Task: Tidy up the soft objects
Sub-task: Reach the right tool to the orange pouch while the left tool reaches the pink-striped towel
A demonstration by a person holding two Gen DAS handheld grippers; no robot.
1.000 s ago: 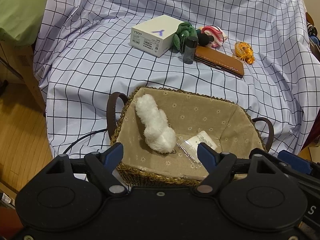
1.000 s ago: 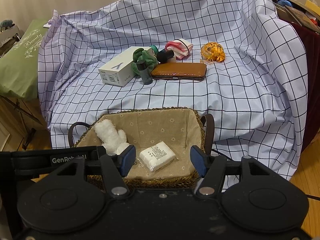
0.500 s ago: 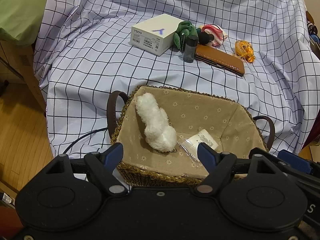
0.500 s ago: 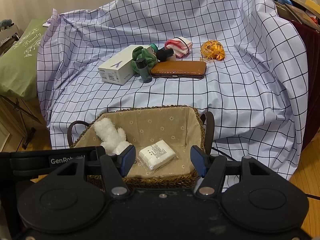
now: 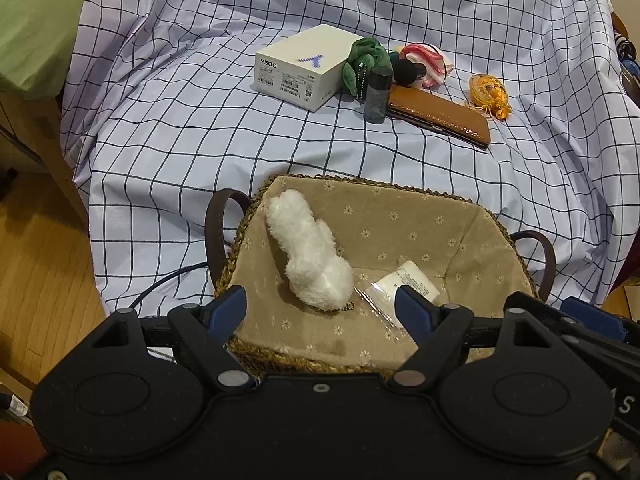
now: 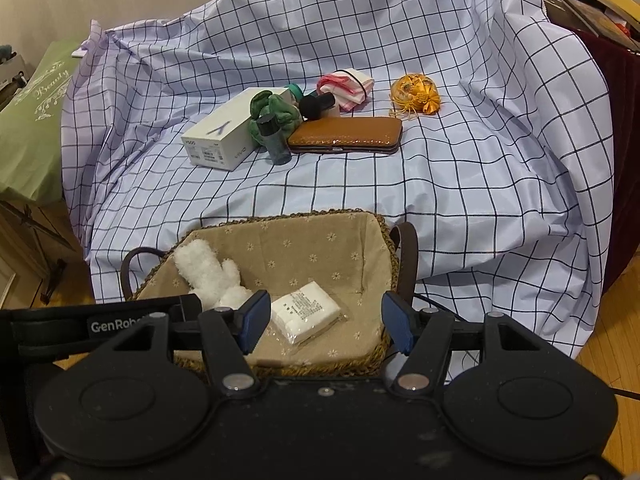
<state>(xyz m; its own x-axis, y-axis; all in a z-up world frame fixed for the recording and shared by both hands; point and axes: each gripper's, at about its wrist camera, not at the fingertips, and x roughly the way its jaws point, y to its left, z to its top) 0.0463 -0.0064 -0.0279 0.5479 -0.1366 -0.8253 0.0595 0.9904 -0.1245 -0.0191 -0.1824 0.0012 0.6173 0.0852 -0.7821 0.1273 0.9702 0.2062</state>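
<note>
A woven basket [image 5: 360, 180] with a beige flowered lining stands at the front of a checked sheet. In it lie a white fluffy plush [image 5: 308, 252] and a wrapped tissue pack [image 5: 408, 284]. My left gripper [image 5: 319, 300] hovers open over the basket's near side, holding nothing. My right gripper [image 6: 325, 308] hangs above the same basket [image 6: 280, 218]. Its jaws are opening and its pads touch nothing, with the tissue pack [image 6: 306, 312] lying below them. Farther back on the sheet are a green plush [image 6: 272, 110], a pink-and-white cloth [image 6: 346, 86] and an orange pouch [image 6: 416, 94].
Beside the green plush sit a white box [image 5: 300, 66], a small dark bottle [image 5: 378, 94], a black item [image 5: 406, 70] and a brown case [image 5: 438, 118]. A green cushion [image 5: 36, 28] lies left. Wood floor and a dark cable [image 5: 168, 284] show below the sheet.
The right wrist view has shifted slightly. The left gripper and everything in the basket and on the sheet stay where they were.
</note>
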